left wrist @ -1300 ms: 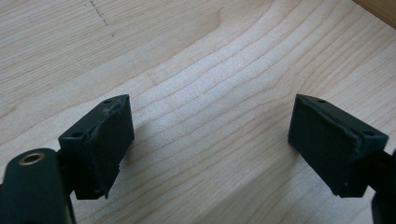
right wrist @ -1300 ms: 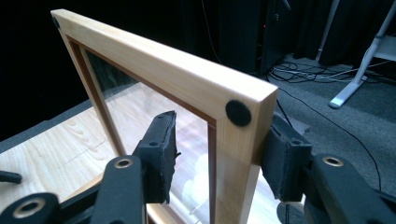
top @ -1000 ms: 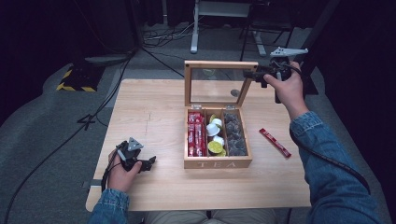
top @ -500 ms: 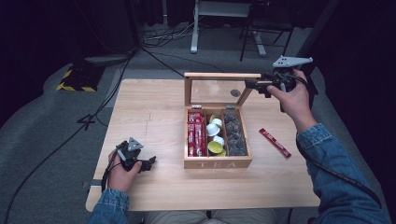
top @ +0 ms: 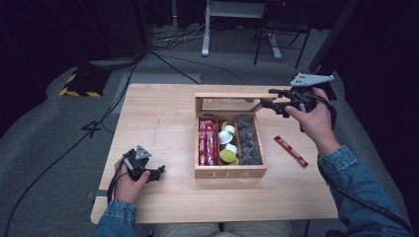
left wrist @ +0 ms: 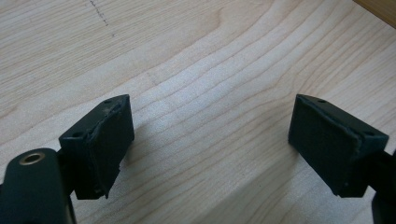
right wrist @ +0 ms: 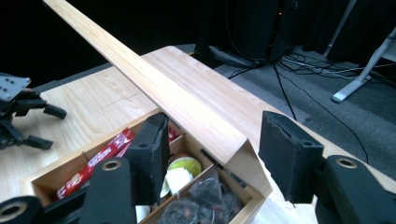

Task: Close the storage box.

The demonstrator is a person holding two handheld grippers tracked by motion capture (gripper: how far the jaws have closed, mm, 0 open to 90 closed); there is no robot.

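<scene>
A wooden tea box stands mid-table, its glass-paned lid raised. Inside are red sticks, round capsules and dark tea bags. My right gripper is at the lid's right end. In the right gripper view the lid's corner lies between the jaws of that gripper, with a gap on both sides. Those jaws have just been opening. My left gripper rests open on the table at the near left, and nothing lies between its pads.
A single red stick lies on the table right of the box. Cables, a chair base and a desk leg stand on the floor beyond the far edge. Bare wood spreads between the left gripper and the box.
My right gripper has come nearer and lower in the picture, and the lid's free edge has sunk with it. The left hand has kept still.
</scene>
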